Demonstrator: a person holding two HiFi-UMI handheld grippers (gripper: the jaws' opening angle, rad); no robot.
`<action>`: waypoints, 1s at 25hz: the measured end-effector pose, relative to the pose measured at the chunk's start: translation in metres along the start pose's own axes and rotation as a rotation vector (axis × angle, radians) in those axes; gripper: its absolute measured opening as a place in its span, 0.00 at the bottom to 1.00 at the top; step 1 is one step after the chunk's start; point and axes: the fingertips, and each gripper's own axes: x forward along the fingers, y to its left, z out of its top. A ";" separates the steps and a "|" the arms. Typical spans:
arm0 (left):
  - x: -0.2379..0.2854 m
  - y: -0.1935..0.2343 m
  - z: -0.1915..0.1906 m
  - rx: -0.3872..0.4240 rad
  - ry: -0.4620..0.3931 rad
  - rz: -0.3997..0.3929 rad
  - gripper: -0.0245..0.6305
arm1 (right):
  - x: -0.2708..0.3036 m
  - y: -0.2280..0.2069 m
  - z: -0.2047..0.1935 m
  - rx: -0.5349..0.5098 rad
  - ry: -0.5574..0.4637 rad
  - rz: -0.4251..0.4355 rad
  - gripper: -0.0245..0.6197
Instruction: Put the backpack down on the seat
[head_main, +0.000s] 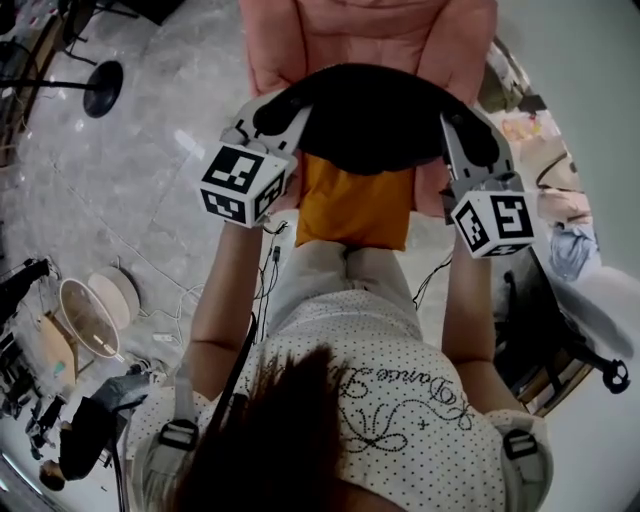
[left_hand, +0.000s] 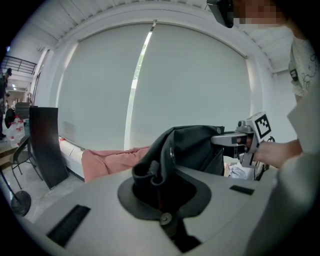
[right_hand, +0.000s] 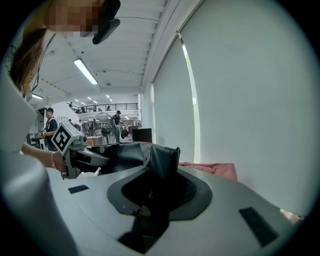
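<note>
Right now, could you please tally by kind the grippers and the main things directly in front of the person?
Grippers: 2, the left gripper and the right gripper, each shut on the backpack
Black backpack: 1
Pink seat: 1
Orange fabric piece: 1
Total: 5

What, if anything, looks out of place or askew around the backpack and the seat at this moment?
Nothing stands out. The black backpack hangs above the pink seat, with the left gripper and the right gripper each shut on its fabric at opposite sides. Nothing looks torn or spilled.
</note>
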 end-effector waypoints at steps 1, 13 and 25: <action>0.004 0.002 0.003 0.004 -0.002 0.006 0.07 | 0.004 -0.005 0.002 -0.001 -0.007 0.000 0.20; 0.018 0.018 0.081 0.061 -0.138 0.078 0.07 | 0.021 -0.035 0.075 -0.100 -0.178 0.027 0.20; 0.069 0.013 -0.071 -0.065 0.096 0.027 0.07 | 0.050 -0.051 -0.088 0.037 0.112 0.046 0.20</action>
